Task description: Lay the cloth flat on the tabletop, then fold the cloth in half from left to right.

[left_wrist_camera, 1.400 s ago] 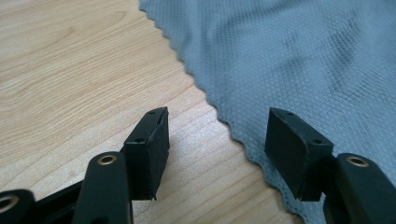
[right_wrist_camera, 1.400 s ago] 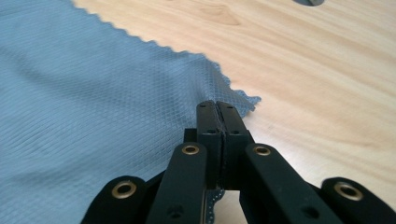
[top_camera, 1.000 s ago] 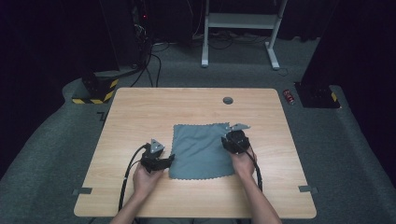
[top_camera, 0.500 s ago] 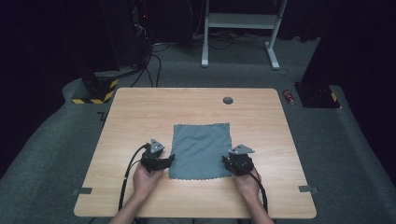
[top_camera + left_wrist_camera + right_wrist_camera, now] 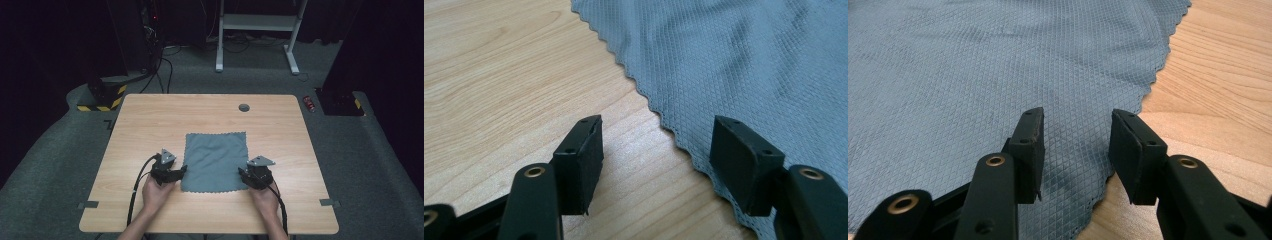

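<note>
The left tongs [image 5: 656, 150] stand wide open low over the surface [image 5: 499, 75], one jaw over bare wood and the other over the scalloped edge of the grey cloth [image 5: 744, 65], so the hem runs between them with nothing pinched. The right tongs [image 5: 1075, 145] are open too, though less wide. Their jaws sit at the cloth's near corner, one over the fabric and one just past its edge, and they grip nothing.

In the high view the left tongs [image 5: 172, 172] lie at the lower left corner of the cloth [image 5: 215, 157] and the right tongs [image 5: 250, 175] at its lower right corner, each held in a hand that enters from the bottom of the frame. The cloth lies spread flat, just below the middle of the surface [image 5: 150, 120], with its far corners lying flat and only soft ripples in it.

As a judgement, the work looks like handling the cloth by its two near corners, perhaps to fold or lift it. The approach is done, since both tongs are placed at their corners. The grasp itself is not yet made, and whatever follows is all left to do.

No brand, label or writing can be read on the cloth or the tongs. A small round dark thing [image 5: 244, 107] sits near the far edge of the surface, and a red can-like thing [image 5: 310, 104] lies on the floor at the upper right. It may bear print, but it is too small to tell.
</note>
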A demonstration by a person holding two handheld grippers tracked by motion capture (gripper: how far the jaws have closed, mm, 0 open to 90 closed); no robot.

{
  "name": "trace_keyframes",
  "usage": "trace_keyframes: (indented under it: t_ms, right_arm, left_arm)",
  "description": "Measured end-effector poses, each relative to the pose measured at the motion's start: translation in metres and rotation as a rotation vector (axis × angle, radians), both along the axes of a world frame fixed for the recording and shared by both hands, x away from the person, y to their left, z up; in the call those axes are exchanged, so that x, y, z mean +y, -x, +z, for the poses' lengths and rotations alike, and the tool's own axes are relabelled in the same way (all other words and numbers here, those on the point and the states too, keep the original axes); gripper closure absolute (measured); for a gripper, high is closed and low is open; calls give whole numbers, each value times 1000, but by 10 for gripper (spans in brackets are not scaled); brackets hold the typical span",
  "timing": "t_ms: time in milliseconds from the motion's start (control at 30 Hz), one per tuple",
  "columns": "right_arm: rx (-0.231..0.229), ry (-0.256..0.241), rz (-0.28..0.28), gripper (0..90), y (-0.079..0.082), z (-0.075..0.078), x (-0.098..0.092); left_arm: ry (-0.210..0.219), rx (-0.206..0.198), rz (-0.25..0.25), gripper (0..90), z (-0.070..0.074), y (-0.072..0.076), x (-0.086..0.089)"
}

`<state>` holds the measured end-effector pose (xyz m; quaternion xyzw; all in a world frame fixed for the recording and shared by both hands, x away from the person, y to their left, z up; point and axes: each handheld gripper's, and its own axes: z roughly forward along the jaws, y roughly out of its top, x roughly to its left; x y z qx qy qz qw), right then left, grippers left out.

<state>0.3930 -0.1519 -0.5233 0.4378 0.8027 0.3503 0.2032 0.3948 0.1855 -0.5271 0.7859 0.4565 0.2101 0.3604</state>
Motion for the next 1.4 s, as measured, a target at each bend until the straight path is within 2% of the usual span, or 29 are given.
trace_keyframes:
  t_ms: [400, 467, 567, 633, 700, 767, 800, 833, 867, 933, 1000, 1100, 1167, 1400]
  right_arm:
    - [3, -2, 2, 562, 0, 0, 0]
    - [3, -1, 8, 533, 0, 0, 0]
    - [13, -15, 18, 509, -1, 0, 0]
    - [38, -28, 16, 530, 1, 3, 0]
    - [35, -33, 27, 534, 2, 4, 2]
    - [11, -11, 69, 538, 8, 10, 13]
    - [11, -11, 69, 538, 8, 10, 13]
    - [-6, -10, 109, 547, 13, 14, 21]
    - [-6, -10, 109, 547, 13, 14, 21]
    - [-12, -25, 150, 555, 20, 18, 37]
    - [-14, -28, 165, 560, 22, 19, 42]
    - [-16, -44, 209, 579, 27, 21, 59]
    - [-20, -49, 254, 610, 30, 22, 75]
    - [-10, -52, 317, 686, 33, 22, 100]
  left_arm:
    - [1, 1, -2, 377, 0, 0, 0]
    - [1, 1, 1, 376, 0, 0, 0]
    - [2, 2, -5, 366, 0, 0, -1]
    - [3, 8, -11, 321, 0, 0, -1]
    - [2, 8, -12, 320, 0, 0, -1]
    - [1, 8, -14, 315, 0, 0, -1]
    - [1, 8, -14, 315, 0, 0, -1]
    - [-2, 10, -16, 315, 0, -1, -1]
    - [-2, 10, -16, 315, 0, -1, -1]
    - [-5, 17, -27, 325, 1, -2, -1]
    - [3, 48, -50, 325, 4, -4, -1]
    - [1, 38, -66, 319, 10, -8, -3]
    - [-1, 49, -78, 310, 15, -14, -3]
    - [29, 48, -59, 310, 34, -29, 1]
